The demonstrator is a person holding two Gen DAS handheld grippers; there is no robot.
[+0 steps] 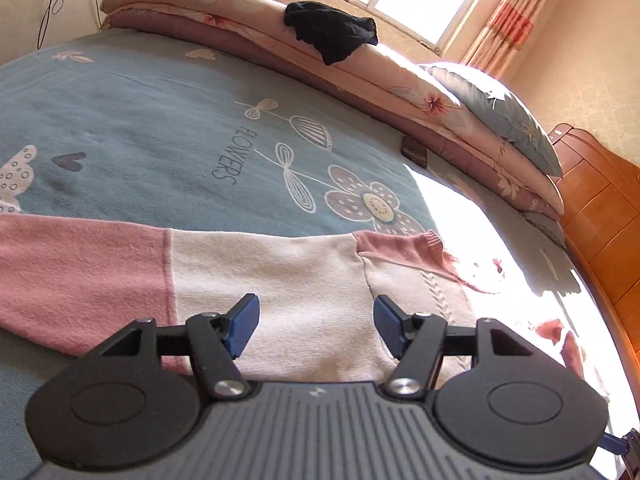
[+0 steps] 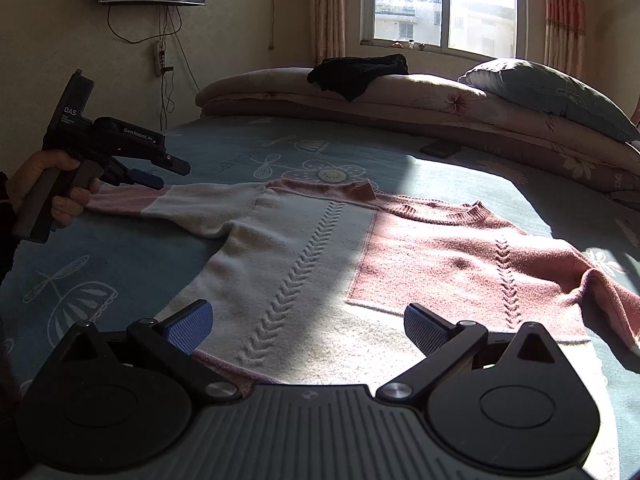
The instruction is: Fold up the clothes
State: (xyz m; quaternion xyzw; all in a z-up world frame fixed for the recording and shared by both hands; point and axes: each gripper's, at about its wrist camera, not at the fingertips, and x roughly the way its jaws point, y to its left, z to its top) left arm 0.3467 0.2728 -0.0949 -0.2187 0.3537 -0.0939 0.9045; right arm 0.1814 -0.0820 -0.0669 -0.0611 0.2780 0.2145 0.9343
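Observation:
A pink and white knitted sweater [image 2: 320, 248] lies flat on the blue flowered bedsheet [image 2: 120, 248], front up, with its left sleeve [image 1: 240, 264] stretched out sideways. My left gripper [image 1: 316, 320] hovers just over that sleeve's white part, jaws open, nothing pinched between the blue pads. In the right wrist view the left gripper [image 2: 148, 178] shows at the left, held by a hand [image 2: 36, 188], above where the sleeve turns from pink to white. My right gripper [image 2: 308, 324] stands open over the sweater's lower hem, empty. The sweater's right sleeve [image 2: 612, 300] is folded inward.
Folded quilts [image 2: 360, 100] are stacked along the far side of the bed, with a black garment [image 2: 356, 72] on top and a pillow [image 2: 548, 88] at the right. A dark phone [image 2: 440, 148] lies on the sheet. A wooden headboard [image 1: 600, 216] borders the bed's right end.

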